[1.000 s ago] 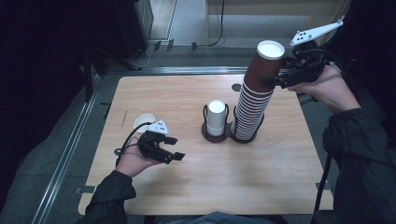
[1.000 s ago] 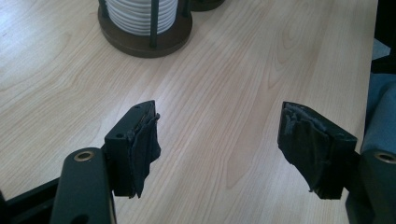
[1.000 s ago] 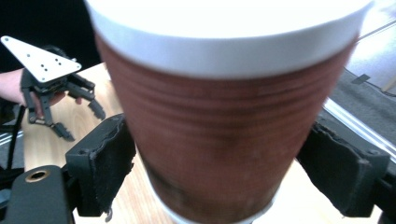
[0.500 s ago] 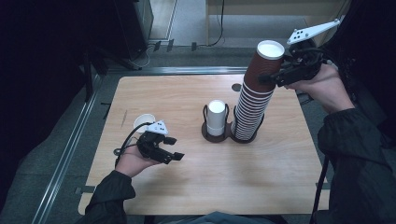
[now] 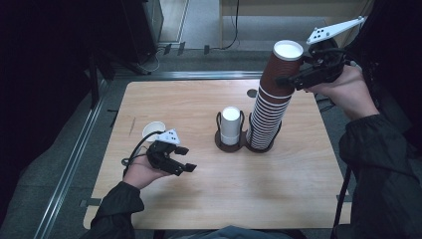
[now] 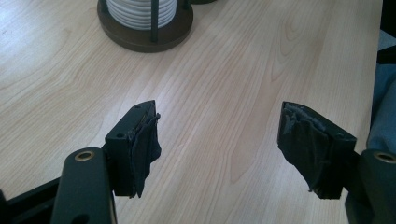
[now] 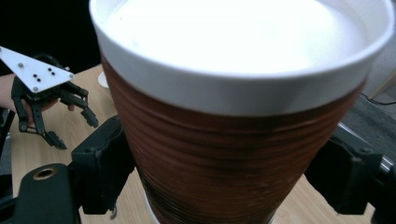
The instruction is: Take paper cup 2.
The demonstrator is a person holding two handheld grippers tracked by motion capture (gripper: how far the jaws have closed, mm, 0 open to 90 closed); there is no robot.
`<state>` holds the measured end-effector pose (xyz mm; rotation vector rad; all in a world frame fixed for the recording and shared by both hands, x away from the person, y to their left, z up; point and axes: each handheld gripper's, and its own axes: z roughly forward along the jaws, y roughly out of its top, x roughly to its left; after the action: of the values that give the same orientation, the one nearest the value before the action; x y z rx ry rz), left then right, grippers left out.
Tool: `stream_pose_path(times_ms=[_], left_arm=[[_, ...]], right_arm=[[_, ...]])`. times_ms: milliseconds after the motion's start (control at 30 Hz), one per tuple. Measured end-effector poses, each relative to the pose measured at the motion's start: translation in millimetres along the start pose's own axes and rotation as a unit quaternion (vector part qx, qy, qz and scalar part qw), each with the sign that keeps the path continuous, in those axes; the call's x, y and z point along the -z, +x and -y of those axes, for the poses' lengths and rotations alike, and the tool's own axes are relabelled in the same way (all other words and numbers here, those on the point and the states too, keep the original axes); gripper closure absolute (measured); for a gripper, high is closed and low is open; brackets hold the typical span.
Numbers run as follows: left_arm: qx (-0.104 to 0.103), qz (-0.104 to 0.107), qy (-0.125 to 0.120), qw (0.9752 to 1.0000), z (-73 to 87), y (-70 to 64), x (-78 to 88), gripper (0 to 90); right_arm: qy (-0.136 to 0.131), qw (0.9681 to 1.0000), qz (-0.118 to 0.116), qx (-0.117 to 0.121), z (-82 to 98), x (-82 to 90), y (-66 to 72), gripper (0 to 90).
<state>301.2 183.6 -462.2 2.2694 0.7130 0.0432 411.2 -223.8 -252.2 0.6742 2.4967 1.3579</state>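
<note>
The top brown ribbed paper cup [image 5: 282, 64] of the tall cup stack [image 5: 266, 122], seated in the dark round wooden holder [image 5: 243, 144], is clamped by the right gripper [image 5: 291, 79]. Well left of the holder, the left gripper [image 5: 185, 160] is held with jaws spread, empty.

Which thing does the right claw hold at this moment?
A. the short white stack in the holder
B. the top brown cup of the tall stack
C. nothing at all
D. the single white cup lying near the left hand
B: the right claw has its two jaws pressed on both sides of the top brown cup of the tall stack.
</note>
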Motion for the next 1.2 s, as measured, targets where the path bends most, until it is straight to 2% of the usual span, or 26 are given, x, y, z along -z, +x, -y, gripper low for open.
stream_pose_path(times_ms=[167, 333, 467, 633, 733, 833, 900, 1033, 1133, 1200], left_arm=[[-0.002, -0.002, 0.005, 1.0, 0.2, 0.9, -0.9, 29.0], [-0.001, 0.001, 0.004, 1.0, 0.4, 1.0, -0.6, 29.0], [0.001, 0.008, 0.0, 1.0, 0.1, 0.6, 0.1, 27.5], [0.003, 0.008, 0.0, 1.0, 0.4, 0.9, 0.3, 27.6], [0.006, 0.006, -0.002, 1.0, 0.3, 0.9, 0.6, 27.6], [0.008, 0.008, -0.005, 0.9999, 0.0, 1.4, 1.3, 26.9], [0.02, 0.011, -0.007, 0.9997, -0.1, 3.6, 1.2, 26.8], [0.03, 0.016, -0.017, 0.9993, -0.4, 4.7, 3.7, 24.6], [0.028, 0.018, -0.027, 0.9991, -1.3, 4.3, 5.6, 19.6], [0.032, 0.031, -0.037, 0.9983, -2.0, 4.7, 6.8, 18.1]], right_arm=[[-0.023, 0.9997, -0.004, -0.01, -8.5, 8.6, -1.0, 17.0], [-0.02, 0.9998, 0.0, -0.006, -23.2, 15.8, 3.2, 17.5], [-0.028, 0.9996, 0.004, -0.009, -34.0, 23.7, 4.1, 17.6], [-0.032, 0.9991, 0.02, 0.019, -48.2, 33.2, 14.5, 17.6], [-0.042, 0.9984, 0.024, 0.027, -57.0, 42.0, 20.6, 17.5], [-0.054, 0.9978, 0.019, 0.033, -64.0, 50.8, 28.1, 17.5], [-0.056, 0.9976, 0.014, 0.038, -66.1, 53.3, 33.0, 17.5], [-0.048, 0.9977, -0.001, 0.047, -66.7, 52.3, 43.9, 17.5], [-0.052, 0.9969, -0.021, 0.055, -64.2, 49.9, 55.3, 17.5], [-0.05, 0.9966, -0.032, 0.057, -61.9, 48.0, 61.5, 17.4]])
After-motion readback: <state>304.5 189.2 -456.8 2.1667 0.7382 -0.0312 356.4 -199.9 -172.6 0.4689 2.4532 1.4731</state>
